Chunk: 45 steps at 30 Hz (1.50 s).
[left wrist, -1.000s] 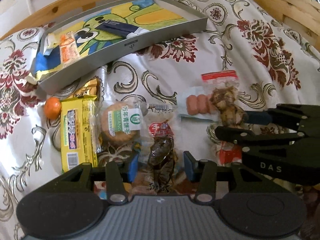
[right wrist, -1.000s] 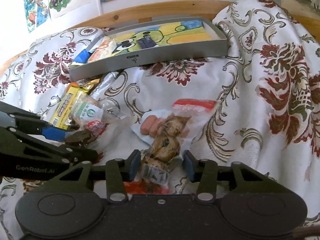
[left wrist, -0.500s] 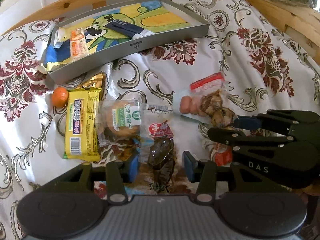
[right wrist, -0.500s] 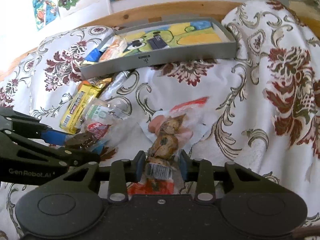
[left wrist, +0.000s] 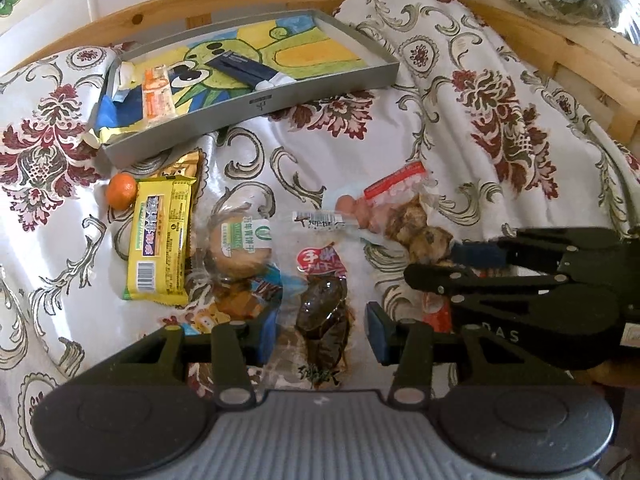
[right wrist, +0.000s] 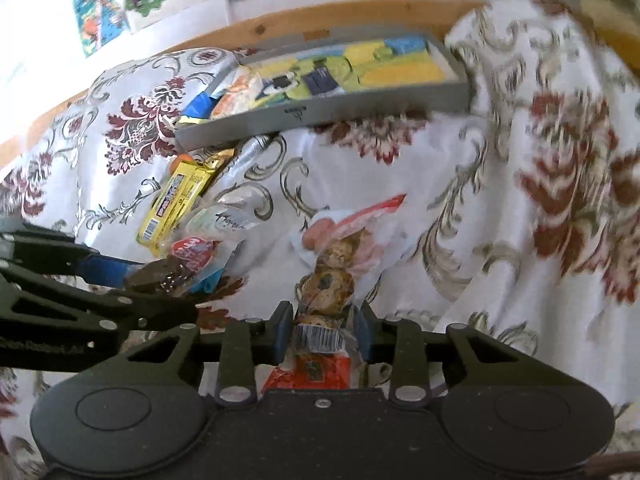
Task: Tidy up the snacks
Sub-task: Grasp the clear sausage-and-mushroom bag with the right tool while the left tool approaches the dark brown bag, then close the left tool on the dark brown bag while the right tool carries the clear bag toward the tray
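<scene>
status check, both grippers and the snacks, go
Right gripper shut on mushroom pack. Left gripper open around dark meat pack. Tray behind, path clear.
</scene>
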{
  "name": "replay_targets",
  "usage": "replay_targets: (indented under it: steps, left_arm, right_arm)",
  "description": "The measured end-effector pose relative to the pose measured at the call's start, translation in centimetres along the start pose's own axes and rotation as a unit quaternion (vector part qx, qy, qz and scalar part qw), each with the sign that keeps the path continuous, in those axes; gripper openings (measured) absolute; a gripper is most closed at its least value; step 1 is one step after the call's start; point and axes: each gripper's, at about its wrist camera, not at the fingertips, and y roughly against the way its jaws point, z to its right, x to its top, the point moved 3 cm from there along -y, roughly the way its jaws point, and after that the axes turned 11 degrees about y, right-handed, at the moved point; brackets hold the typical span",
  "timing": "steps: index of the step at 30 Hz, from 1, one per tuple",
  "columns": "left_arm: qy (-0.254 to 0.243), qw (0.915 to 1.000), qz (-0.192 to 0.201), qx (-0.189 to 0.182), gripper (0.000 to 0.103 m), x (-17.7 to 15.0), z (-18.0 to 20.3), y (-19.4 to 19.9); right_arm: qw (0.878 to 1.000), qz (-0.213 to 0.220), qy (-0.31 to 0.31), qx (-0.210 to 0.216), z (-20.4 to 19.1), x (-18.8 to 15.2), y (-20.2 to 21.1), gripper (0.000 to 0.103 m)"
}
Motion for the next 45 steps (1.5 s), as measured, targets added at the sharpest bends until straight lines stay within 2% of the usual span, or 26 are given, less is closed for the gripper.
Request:
replay_targets:
  steps: [4, 10, 16, 21, 27, 33, 39, 45]
  left_arm:
    - [0.009, 0.9999, 0.009, -0.001, 0.050, -0.1, -0.1, 0.6]
    - [0.027, 0.9994, 0.022, 0.000, 0.050, 0.0, -0.7, 1.2]
    - [0.038, 0.9984, 0.042, 0.002, 0.050, 0.8, -1.2, 1.7]
    - [0.063, 0.9963, 0.058, -0.005, 0.050, 2.6, -2.0, 1.1]
    - [0.079, 0.9918, 0.100, -0.006, 0.050, 6.1, -3.6, 0.5]
    - [0.086, 0.9882, 0.126, 0.013, 0.050, 10.3, -5.3, -0.6]
    - [0.086, 0.9855, 0.141, 0.039, 0.050, 15.6, -6.2, -2.8]
    - [0.108, 0.9773, 0.177, 0.044, 0.050, 20.6, -6.5, -6.0]
  right_arm:
    - [0.997, 0.021, 0.064, -0.021, -1.0, 0.4, 0.7, 0.034]
    - [0.986, 0.037, 0.152, -0.053, -2.4, 0.4, 0.7, 0.034]
    - [0.979, 0.064, 0.177, -0.073, -2.8, 1.1, 1.0, 0.034]
    - [0.978, 0.087, 0.174, -0.076, -2.6, 1.9, 1.7, 0.034]
    - [0.971, 0.122, 0.188, -0.087, -2.5, 3.2, 1.1, 0.034]
    - [0.962, 0.167, 0.194, -0.094, -1.3, 6.9, -1.0, 0.034]
    - [0.950, 0.218, 0.182, -0.132, 2.4, 11.4, -3.3, 0.034]
    - [0.948, 0.236, 0.140, -0.163, 6.1, 14.5, -5.6, 0.035]
